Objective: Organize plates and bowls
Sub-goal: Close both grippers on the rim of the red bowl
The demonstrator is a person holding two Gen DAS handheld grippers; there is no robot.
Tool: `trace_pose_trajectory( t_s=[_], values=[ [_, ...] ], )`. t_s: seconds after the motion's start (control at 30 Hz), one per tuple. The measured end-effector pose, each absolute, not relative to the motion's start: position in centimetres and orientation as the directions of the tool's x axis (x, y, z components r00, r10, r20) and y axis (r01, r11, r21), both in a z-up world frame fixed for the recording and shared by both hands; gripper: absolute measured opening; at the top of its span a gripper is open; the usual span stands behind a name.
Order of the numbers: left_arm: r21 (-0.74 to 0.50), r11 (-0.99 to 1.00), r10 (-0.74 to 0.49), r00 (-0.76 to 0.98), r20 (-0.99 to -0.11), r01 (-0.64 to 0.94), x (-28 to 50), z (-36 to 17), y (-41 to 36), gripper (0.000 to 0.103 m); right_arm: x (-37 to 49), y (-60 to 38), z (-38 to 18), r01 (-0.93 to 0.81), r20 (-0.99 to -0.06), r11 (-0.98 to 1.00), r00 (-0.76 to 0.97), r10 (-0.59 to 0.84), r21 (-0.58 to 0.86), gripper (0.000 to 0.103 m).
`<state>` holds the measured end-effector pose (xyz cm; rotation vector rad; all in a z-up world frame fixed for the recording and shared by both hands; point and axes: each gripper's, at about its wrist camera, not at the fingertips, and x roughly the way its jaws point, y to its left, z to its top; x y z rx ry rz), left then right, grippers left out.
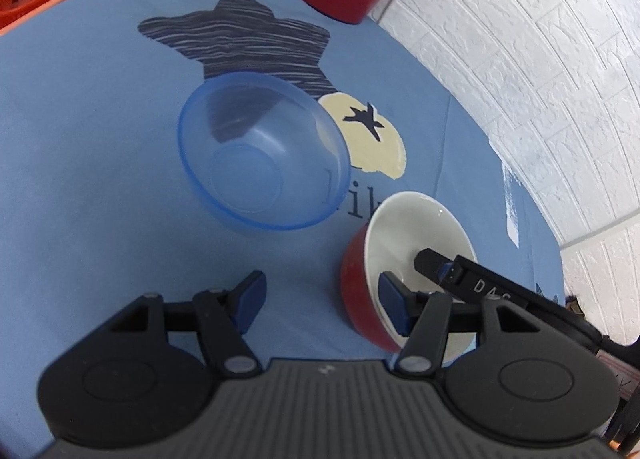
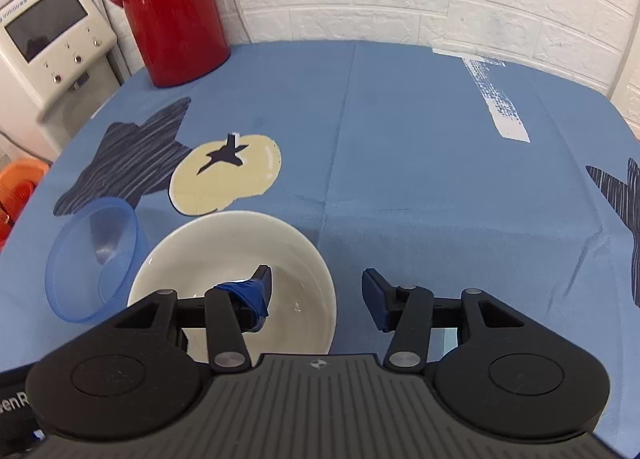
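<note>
We see bright, even light with soft shadows; glare streaks the red jug (image 2: 172, 11) (sharpest near its shoulder). Fisheye bending curves the wall bricks (image 1: 520, 59), and left-view edges blur slightly.

A translucent blue bowl (image 1: 262, 153) is set upright on the blue tablecloth (image 1: 92, 147). Nearby, a red bowl with a white interior (image 1: 404, 263) is seen behind the left gripper (image 1: 322, 301), whose jaws are spread wide apart.
</note>
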<state>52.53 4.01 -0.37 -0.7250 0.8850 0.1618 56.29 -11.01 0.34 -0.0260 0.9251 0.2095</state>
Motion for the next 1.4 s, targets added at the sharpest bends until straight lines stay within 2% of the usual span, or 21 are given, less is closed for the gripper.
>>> trace_pose_trajectory(
  t_s=[0.1, 0.23, 0.37, 0.5, 0.6, 0.77, 1.0, 1.23, 1.33, 1.4],
  values=[
    [-0.494, 0.758, -0.133, 0.640, -0.757, -0.426, 52.2, -0.4, 3.8, 0.061, 56.4, -10.4, 0.0, -0.198, -0.809, 0.980, 0.576, 0.115, -0.001, 0.036],
    [-0.516, 0.743, -0.155, 0.640, -0.752, -0.427, 52.1, -0.5, 4.2, 0.061, 56.4, -11.1, -0.3, -0.197, -0.810, 0.979, 0.563, 0.162, 0.059, 0.034],
    [-0.598, 0.699, -0.284, 0.616, -0.735, -0.392, 52.2, -1.0, 5.6, 0.061, 55.7, -11.0, -0.4, -0.227, -0.807, 0.970, 0.555, 0.203, 0.088, 0.034],
    [-0.603, 0.708, -0.303, 0.611, -0.731, -0.369, 52.5, -1.1, 6.0, 0.061, 55.0, -10.1, -0.5, -0.275, -0.800, 0.961, 0.572, 0.183, 0.024, 0.023],
    [-0.585, 0.726, -0.297, 0.602, -0.741, -0.362, 52.8, -0.9, 6.2, 0.061, 54.6, -9.9, -0.2, -0.294, -0.810, 0.956, 0.558, 0.180, 0.010, 0.018],
    [-0.559, 0.742, -0.272, 0.596, -0.755, -0.369, 52.6, -0.7, 6.3, 0.061, 52.9, -10.0, 0.0, -0.324, -0.837, 0.946, 0.514, 0.187, 0.012, 0.020],
    [-0.537, 0.761, -0.261, 0.585, -0.768, -0.365, 52.9, -0.6, 5.4, 0.061, 53.0, -10.4, 0.2, -0.255, -0.845, 0.965, 0.501, 0.188, 0.064, 0.023],
    [-0.532, 0.759, -0.232, 0.608, -0.759, -0.375, 53.2, -0.7, 5.0, 0.061, 54.0, -9.6, -0.3, -0.293, -0.823, 0.955, 0.551, 0.135, -0.040, 0.027],
    [-0.522, 0.772, -0.227, 0.609, -0.760, -0.363, 53.6, -0.7, 4.9, 0.055, 54.1, -9.2, -0.2, -0.320, -0.814, 0.944, 0.568, 0.120, -0.084, 0.028],
    [-0.521, 0.775, -0.236, 0.600, -0.764, -0.358, 54.0, -0.7, 4.9, 0.041, 53.7, -8.9, -0.2, -0.339, -0.800, 0.935, 0.588, 0.123, -0.106, 0.026]
  ],
)
